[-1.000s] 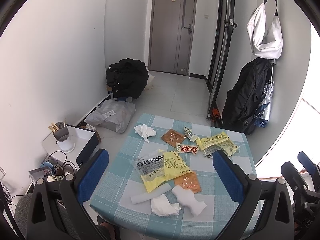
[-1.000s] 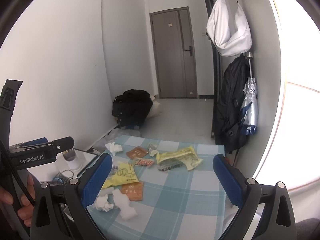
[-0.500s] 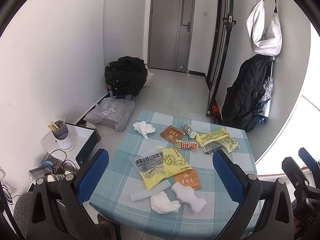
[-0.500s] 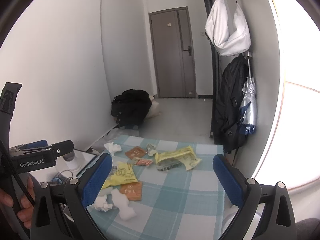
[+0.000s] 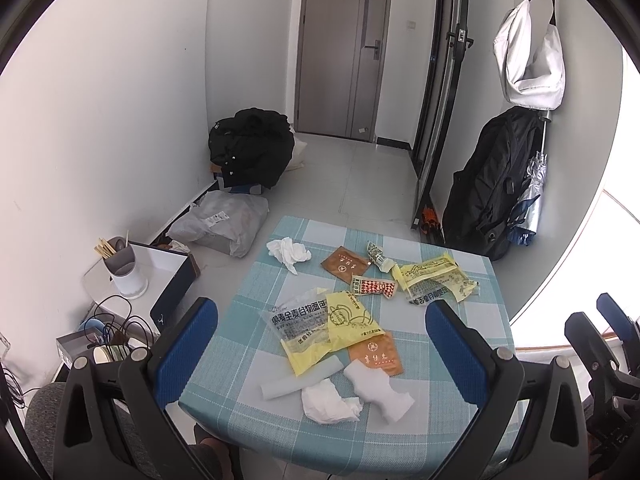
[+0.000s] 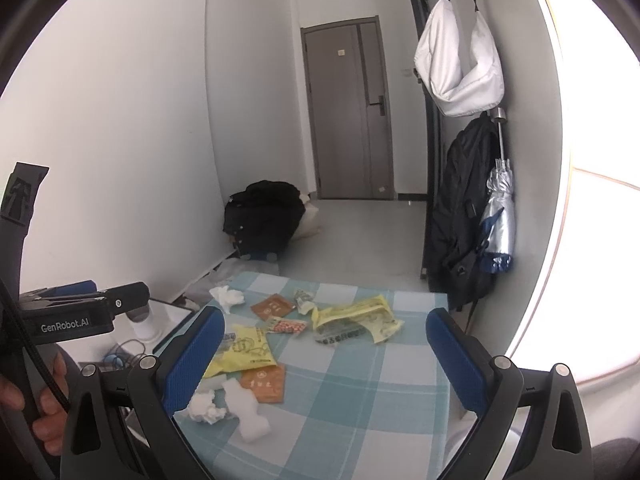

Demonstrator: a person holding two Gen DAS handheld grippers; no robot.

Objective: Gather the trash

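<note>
Blue-padded left gripper [image 5: 320, 344] and right gripper [image 6: 324, 352], both spread wide and empty, hover above the checked tablecloth [image 5: 248, 356] strewn with wrappers and crumpled tissue [image 5: 329, 402]: best to descend on the nearest tissue, pinching its bulk

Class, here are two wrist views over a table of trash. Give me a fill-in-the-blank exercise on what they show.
1. Both the left gripper and the right gripper are ____.
2. The table wears a checked cloth of white and ____.
3. The crumpled tissue lies at the table's far ____ corner.
4. The number of orange sachets on the table is ____.

Missing words: open; blue; left; two
</note>
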